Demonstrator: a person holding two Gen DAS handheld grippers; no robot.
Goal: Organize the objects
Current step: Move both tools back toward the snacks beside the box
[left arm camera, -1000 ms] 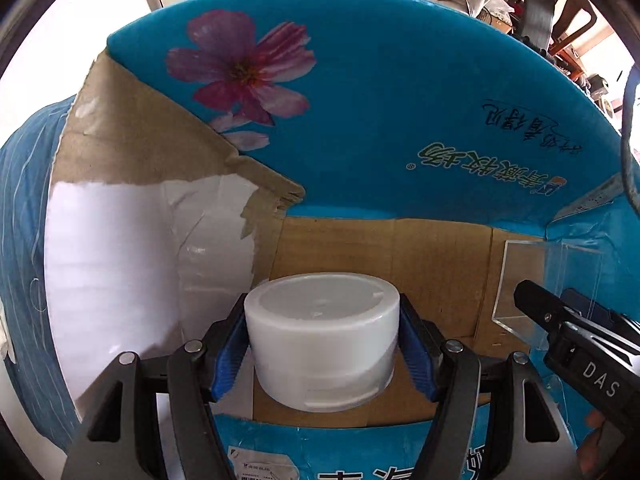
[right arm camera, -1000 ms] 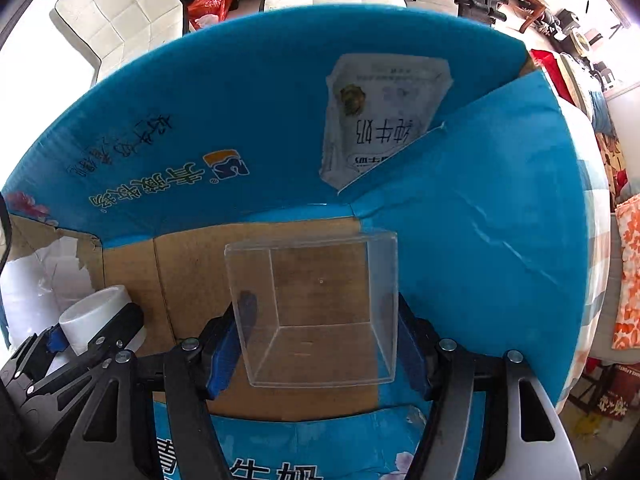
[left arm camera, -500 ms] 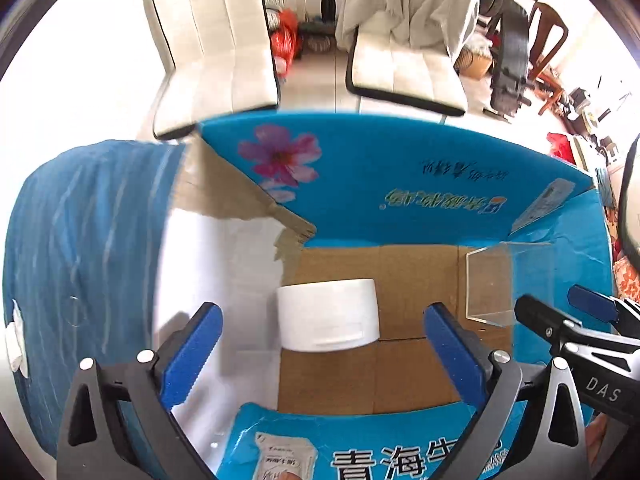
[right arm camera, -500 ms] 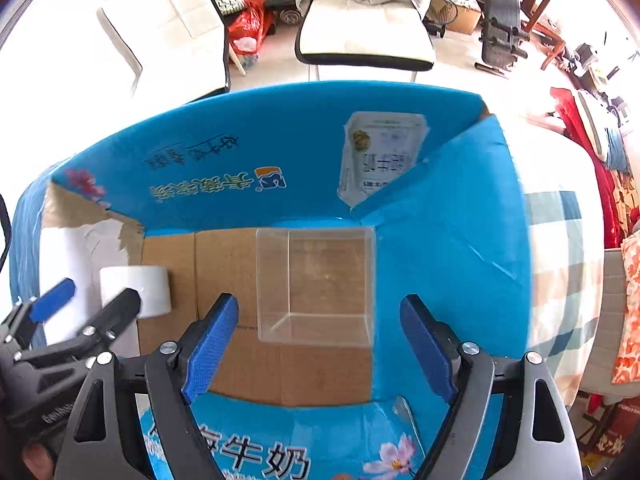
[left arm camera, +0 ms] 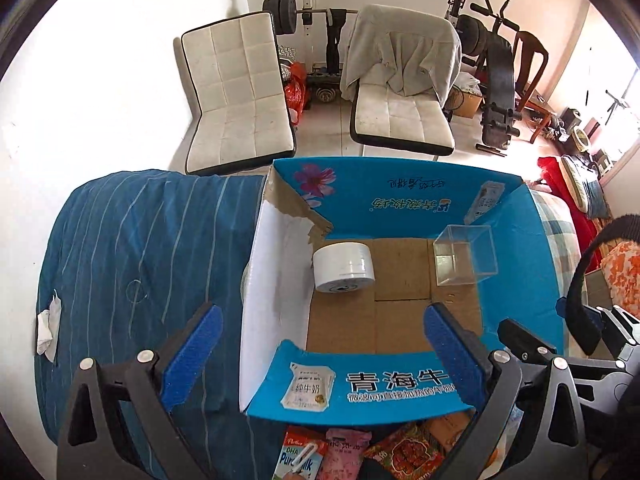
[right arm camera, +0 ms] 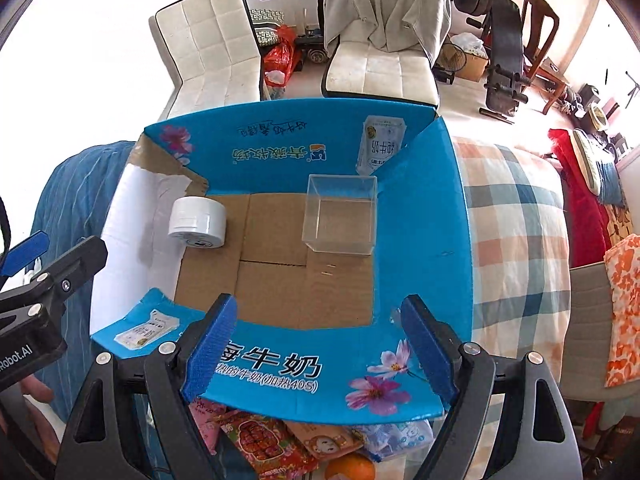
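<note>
Blue carton (left arm camera: 400,196), white jar (left arm camera: 343,267), clear box (left arm camera: 466,254), jaws apart

The box (right arm camera: 424,216) is cardboard: glossy blue print on its walls, matt brown on its floor, torn raw at the far left corner. The white jar (right arm camera: 197,222) looks like smooth plastic, the cube (right arm camera: 341,214) clear and glossy. Both grippers' fingers (left arm camera: 194,350) carry matt blue pads.
</note>
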